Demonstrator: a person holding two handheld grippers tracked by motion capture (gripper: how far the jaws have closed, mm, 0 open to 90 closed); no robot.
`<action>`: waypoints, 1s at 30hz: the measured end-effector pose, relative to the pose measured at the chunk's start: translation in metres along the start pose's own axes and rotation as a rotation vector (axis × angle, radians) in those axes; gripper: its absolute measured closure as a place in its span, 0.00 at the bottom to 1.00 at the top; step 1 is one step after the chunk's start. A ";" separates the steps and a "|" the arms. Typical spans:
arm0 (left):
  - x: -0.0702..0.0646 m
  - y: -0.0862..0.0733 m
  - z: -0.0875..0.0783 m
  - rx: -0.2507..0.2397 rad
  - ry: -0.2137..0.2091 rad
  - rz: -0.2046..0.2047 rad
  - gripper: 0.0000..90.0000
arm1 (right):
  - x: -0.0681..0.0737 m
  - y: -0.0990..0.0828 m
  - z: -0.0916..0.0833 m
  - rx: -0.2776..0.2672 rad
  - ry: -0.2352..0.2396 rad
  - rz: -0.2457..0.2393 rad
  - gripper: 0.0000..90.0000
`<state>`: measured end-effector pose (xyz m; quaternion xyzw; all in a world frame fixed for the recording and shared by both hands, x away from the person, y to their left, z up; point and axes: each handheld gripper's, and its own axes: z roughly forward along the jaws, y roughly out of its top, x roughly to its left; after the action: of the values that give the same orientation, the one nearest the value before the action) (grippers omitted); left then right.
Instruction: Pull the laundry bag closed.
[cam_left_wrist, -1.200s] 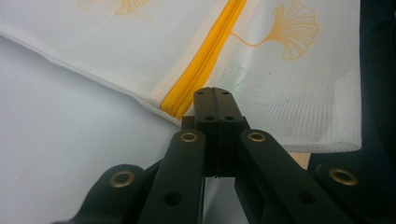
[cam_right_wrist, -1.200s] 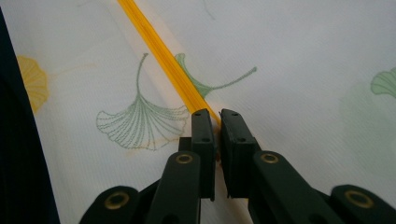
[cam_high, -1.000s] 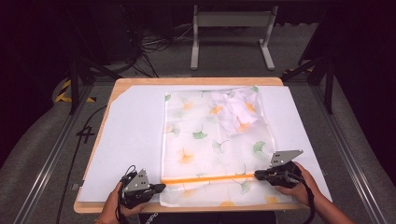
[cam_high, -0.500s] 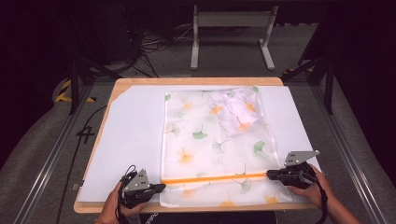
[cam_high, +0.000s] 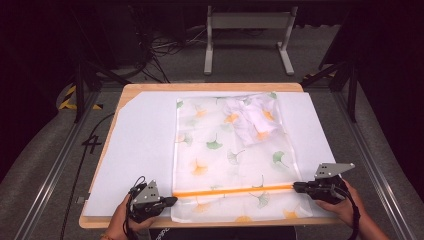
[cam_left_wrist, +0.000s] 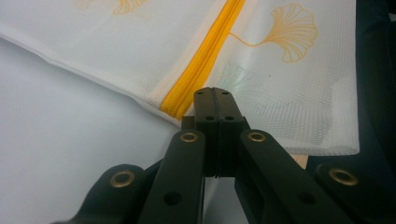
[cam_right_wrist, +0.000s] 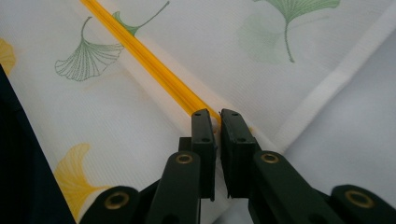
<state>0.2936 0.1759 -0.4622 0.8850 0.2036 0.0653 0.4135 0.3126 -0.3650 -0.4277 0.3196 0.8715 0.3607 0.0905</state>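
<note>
Both grippers sit at the near edge of the table, one at each end of the orange zipper (cam_high: 232, 190). Left gripper (cam_high: 170, 201), by the near left corner of the mesh laundry bag (cam_high: 227, 155), has its jaws pressed flat together on the bag's edge right at the zipper's end. Right gripper (cam_high: 298, 187) is at the bag's near right side, jaws nearly together with something small pinched between them at the zipper's other end; it looks like the zipper pull, though I cannot make it out for certain. That bag, white with a ginkgo-leaf print, lies flat on a white sheet (cam_high: 142, 150) covering the wooden table (cam_high: 210, 86), running from far edge to near edge. A crumpled white garment (cam_high: 250, 120) shows through the mesh near the far right corner.
</note>
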 end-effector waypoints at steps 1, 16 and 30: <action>0.000 0.000 0.000 -0.001 0.000 -0.002 1.00 | -0.001 -0.001 -0.002 -0.007 -0.001 0.005 0.94; 0.001 -0.002 -0.003 -0.001 0.009 -0.012 1.00 | -0.001 -0.008 -0.003 -0.021 -0.015 0.014 0.94; -0.001 -0.002 -0.003 -0.001 0.021 0.000 1.00 | 0.007 -0.010 -0.002 -0.037 -0.070 -0.009 0.93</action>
<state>0.2915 0.1785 -0.4616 0.8841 0.2081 0.0746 0.4118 0.3017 -0.3667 -0.4325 0.3266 0.8624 0.3649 0.1283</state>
